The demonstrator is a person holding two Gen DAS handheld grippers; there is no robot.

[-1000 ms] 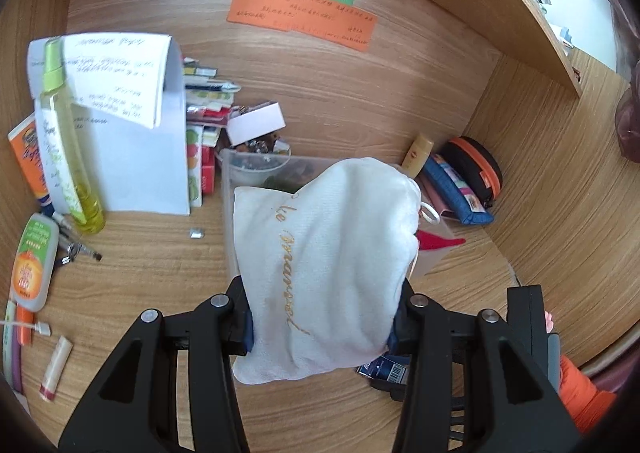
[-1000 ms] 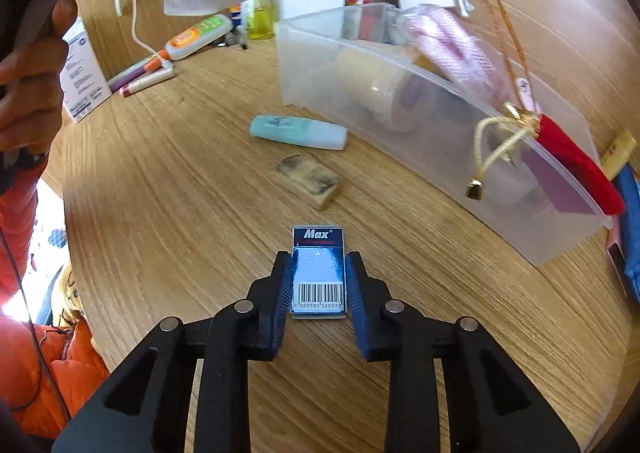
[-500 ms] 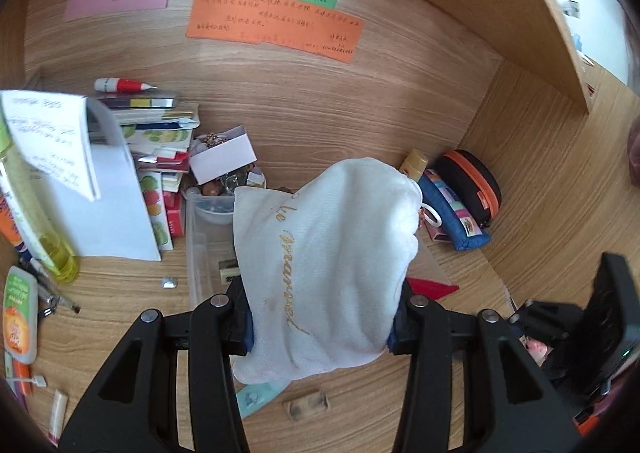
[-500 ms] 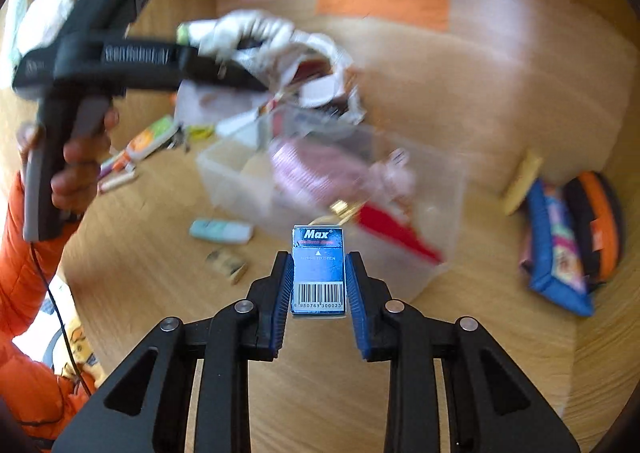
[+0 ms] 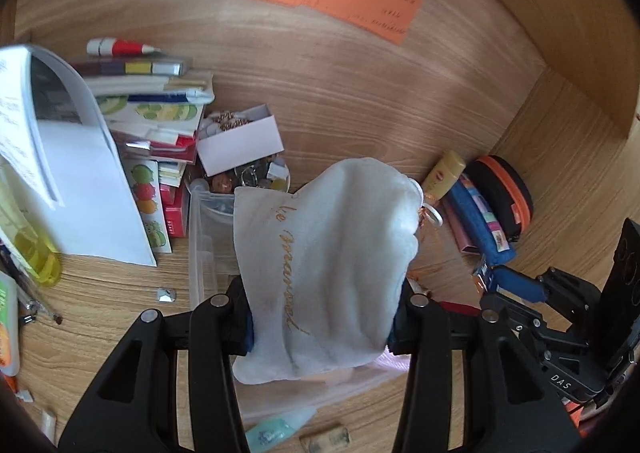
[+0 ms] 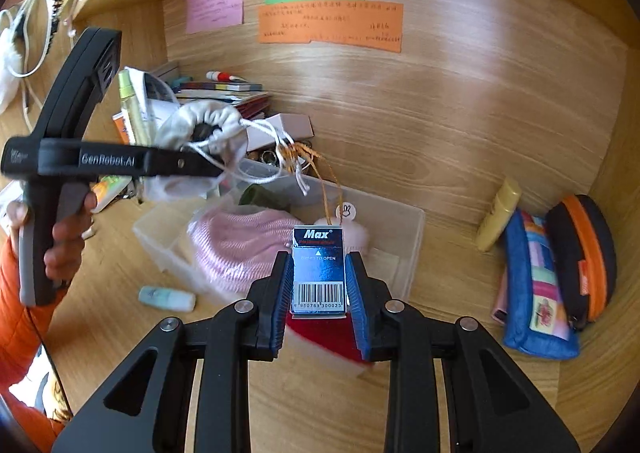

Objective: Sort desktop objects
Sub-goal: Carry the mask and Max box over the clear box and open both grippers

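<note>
Now you've lifted both loads off the table: right tool [image 6: 318,283] clenched on the staple box [image 6: 318,273], left tool [image 5: 322,317] clamping the white pouch [image 5: 324,273], both hanging over the clear bin [image 6: 404,229] at 12 o'clock, drop next.

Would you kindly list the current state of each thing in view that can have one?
Left tongs: shut on the white drawstring pouch.
White drawstring pouch: held above the desk, drawn closed, cords dangling.
Right tongs: shut on the blue Max staple box.
Blue Max staple box: closed, held up.
Clear plastic bin: open-topped, partly filled.
Small white box: open.
Orange-trimmed round case: zipped shut.
</note>
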